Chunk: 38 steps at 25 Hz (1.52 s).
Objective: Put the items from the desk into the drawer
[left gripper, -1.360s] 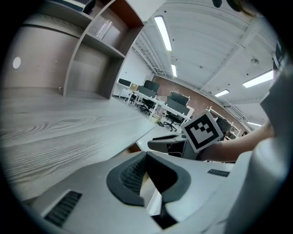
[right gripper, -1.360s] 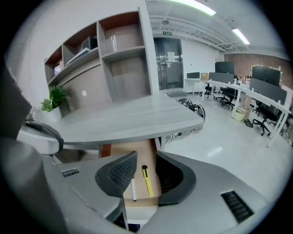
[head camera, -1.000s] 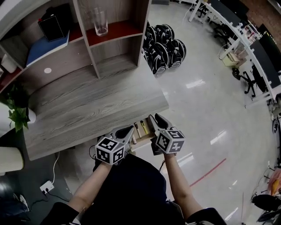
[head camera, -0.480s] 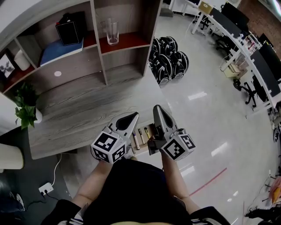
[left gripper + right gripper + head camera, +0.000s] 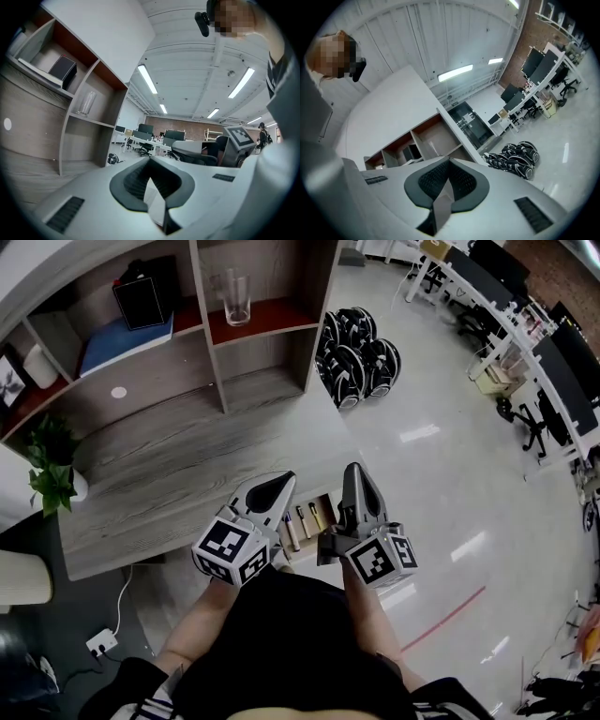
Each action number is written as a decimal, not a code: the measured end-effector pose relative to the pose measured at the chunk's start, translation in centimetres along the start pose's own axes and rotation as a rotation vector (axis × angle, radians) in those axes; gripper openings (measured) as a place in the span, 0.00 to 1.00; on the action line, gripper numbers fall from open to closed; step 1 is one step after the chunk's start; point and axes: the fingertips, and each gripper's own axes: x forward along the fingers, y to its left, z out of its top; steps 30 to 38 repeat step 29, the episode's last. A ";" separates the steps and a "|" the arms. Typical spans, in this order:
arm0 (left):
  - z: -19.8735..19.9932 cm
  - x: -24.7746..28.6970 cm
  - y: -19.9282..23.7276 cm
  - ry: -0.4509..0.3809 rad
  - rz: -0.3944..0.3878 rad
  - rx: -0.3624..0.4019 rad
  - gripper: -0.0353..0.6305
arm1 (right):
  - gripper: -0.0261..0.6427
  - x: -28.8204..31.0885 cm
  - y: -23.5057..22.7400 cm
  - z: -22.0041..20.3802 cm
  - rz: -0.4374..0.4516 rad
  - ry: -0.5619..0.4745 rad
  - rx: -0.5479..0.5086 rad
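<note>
The open drawer [image 5: 302,521] pokes out under the front edge of the grey wooden desk [image 5: 169,474], with several pen-like items lying in it. Both grippers hover above the drawer and point away from me, roughly level. My left gripper [image 5: 275,487] [image 5: 149,161] is shut and empty. My right gripper [image 5: 354,474] [image 5: 450,164] has just been closing its jaws; they now meet with nothing between them. The desk top shows no loose items apart from a small white disc [image 5: 118,392] at the back.
The shelf unit behind the desk holds a glass [image 5: 234,296], a black box [image 5: 141,301] and a blue book [image 5: 122,334]. A potted plant [image 5: 52,465] stands at the desk's left end. Black helmets [image 5: 356,357] lie on the floor to the right. A power strip [image 5: 101,641] sits under the desk.
Both grippers have risen from drawer level to above the desk edge and now point more level. The right jaws, open a second ago, have closed on nothing.
</note>
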 end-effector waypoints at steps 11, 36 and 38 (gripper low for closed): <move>-0.9 0.2 -0.3 0.032 0.000 0.010 0.06 | 0.06 -0.9 -1.4 0.5 -0.036 0.017 -0.136; -2.3 -0.1 -1.6 0.056 0.002 -0.015 0.06 | 0.06 -2.8 -1.4 0.4 -0.052 0.039 -0.165; -2.3 -0.1 -1.6 0.056 0.002 -0.015 0.06 | 0.06 -2.8 -1.4 0.4 -0.052 0.039 -0.165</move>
